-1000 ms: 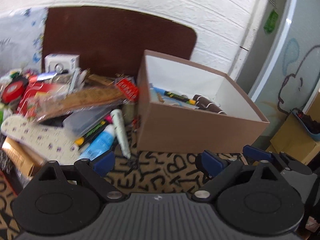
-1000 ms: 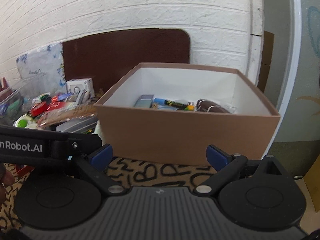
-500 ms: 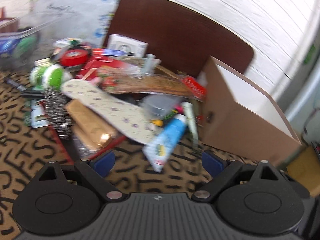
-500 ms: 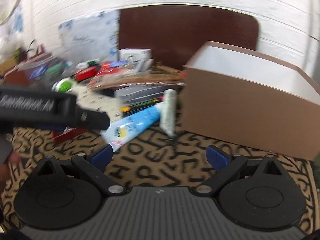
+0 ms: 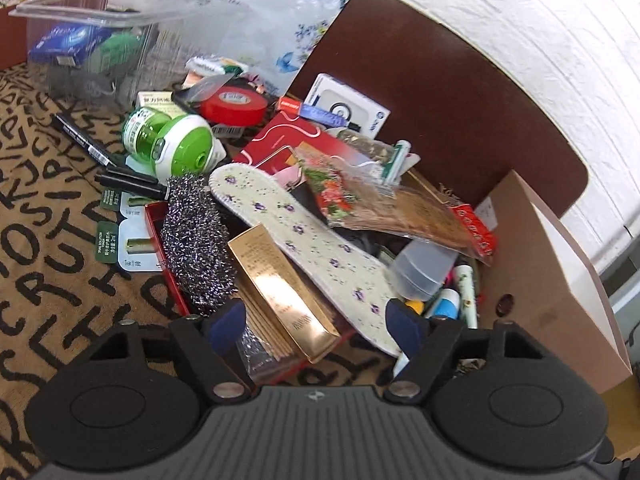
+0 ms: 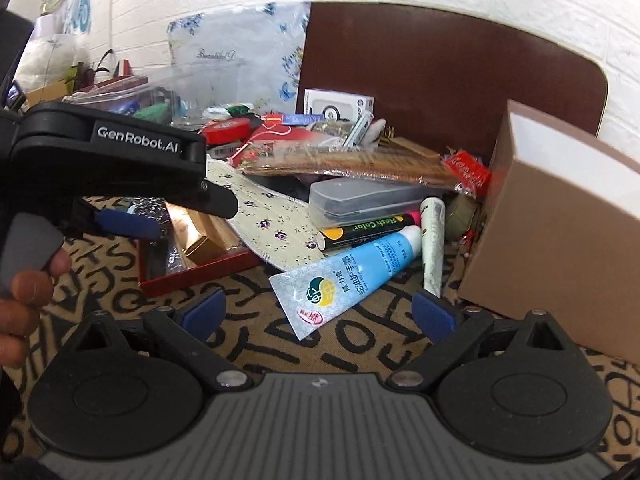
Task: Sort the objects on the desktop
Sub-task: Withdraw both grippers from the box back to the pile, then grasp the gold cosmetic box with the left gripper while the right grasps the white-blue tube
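From the left wrist view, the left hand-held gripper [image 5: 316,322] is seen over the heap, its jaws having just been closing yet still apart; the gold box [image 5: 280,292] and the flowered insole [image 5: 304,240] lie between the blue pads [image 5: 226,322], but nothing is pinched. A steel scourer [image 5: 196,240], a green-capped jar [image 5: 172,144], red tape [image 5: 234,106] and black markers [image 5: 86,144] are spread on the lettered counter [image 5: 52,240]. The brown box [image 5: 560,280] is placed at the right edge; its inside is hidden.

From the right wrist view, the right hand-held gripper [image 6: 318,318] is held wide and empty above the blue tube [image 6: 352,276]. A highlighter [image 6: 364,232], a white tube [image 6: 432,240] and a clear case [image 6: 360,200] are piled just beside the box.

Most of the sorting is judged undone: the heap remains large, and a pick is only being lined up.
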A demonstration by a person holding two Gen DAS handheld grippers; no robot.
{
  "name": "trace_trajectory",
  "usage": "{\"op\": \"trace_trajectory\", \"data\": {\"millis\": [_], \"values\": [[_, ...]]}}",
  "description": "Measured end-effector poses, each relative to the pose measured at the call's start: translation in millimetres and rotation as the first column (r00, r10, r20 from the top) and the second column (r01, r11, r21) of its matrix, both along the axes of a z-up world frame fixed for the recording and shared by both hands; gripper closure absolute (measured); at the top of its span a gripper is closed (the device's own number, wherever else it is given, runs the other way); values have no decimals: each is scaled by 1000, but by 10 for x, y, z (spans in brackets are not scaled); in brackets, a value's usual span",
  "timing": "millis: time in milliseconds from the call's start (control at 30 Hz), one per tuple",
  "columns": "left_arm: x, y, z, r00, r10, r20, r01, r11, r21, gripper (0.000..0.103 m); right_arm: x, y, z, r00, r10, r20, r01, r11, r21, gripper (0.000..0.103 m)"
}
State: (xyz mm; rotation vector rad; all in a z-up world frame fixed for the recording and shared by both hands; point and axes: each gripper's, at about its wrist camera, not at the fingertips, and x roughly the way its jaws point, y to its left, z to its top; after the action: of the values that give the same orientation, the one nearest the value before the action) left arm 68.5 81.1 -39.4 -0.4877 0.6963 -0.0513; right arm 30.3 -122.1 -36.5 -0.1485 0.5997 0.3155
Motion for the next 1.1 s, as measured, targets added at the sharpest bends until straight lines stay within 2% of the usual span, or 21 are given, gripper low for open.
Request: {"op": "trace_trajectory", "data": {"millis": [167, 233, 400, 467, 500, 567, 633, 733, 833, 967, 1100], "values": [[72, 50, -55, 1000, 4, -7, -4, 1000, -8, 36, 147, 80, -76, 1000, -12, -8, 12, 1000, -11, 6], [99, 74, -78, 1000, 6, -16, -7, 1000, -14, 47, 205, 119, -96, 1000, -11, -10, 11, 1000, -15, 6], [138, 109, -114, 1000, 3, -21, -3, 1000, -2, 62, 327, 214, -176, 1000, -11, -9, 11, 999, -38, 7], [136, 124, -121, 1000, -13, -17, 13, 1000, -4, 69, 372, 220, -216, 999, -30, -14, 29, 998, -56, 18], [119, 131, -117, 1000, -25, -15, 25, 1000, -8, 71, 379, 203, -229, 999, -41, -21, 40, 997, -61, 37], [67, 112, -88, 999, -42, -11, 42, 999, 3, 74, 362, 138, -221, 998, -43, -35, 42, 999, -29, 44], [-2, 63, -43, 998, -67, 4, 66, 997, 32, 77, 302, 101, -181, 999, -28, -26, 28, 1000, -9, 68], [-131, -7, 7, 993, -117, 17, 116, 991, 60, 79, 181, 58, -121, 1000, -29, 1, 29, 999, -20, 84], [-259, -66, 63, 987, -161, 30, 158, 985, 74, 79, 78, -70, -95, 999, -37, -11, 37, 999, 2, 93], [-418, -173, 166, 974, -221, 51, 217, 973, 85, 79, -122, -297, -42, 999, -40, -29, 41, 999, 30, 98], [-498, -365, 212, 947, -316, 59, 312, 948, 59, 79, -342, -525, 5, 997, -49, -62, 55, 994, 95, 101]]}}
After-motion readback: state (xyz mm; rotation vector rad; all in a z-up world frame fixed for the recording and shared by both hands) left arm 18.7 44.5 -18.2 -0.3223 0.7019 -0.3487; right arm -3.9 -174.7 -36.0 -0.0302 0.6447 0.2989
